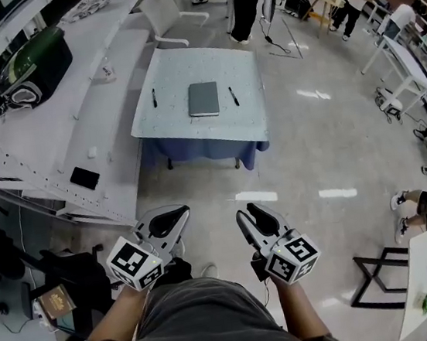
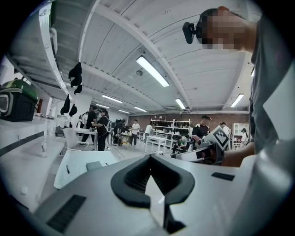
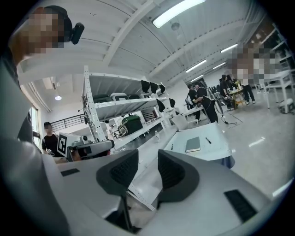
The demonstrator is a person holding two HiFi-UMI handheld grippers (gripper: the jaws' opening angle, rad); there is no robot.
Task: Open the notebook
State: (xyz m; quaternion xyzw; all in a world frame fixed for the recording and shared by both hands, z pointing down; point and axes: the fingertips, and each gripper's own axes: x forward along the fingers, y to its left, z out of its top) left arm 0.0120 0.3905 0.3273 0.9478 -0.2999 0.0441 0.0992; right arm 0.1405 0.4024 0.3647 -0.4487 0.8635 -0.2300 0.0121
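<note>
My left gripper point(image 1: 177, 212) has its jaws together and empty; my right gripper point(image 1: 245, 215) has them apart and empty. Both are well short of the table point(image 1: 173, 70). The closed grey notebook point(image 1: 203, 99) lies at the table's centre.

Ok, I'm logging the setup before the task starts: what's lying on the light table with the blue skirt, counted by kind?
Notebook (grey, closed): 1
Pens (dark, one on each side of the notebook): 2
Total: 3
</note>
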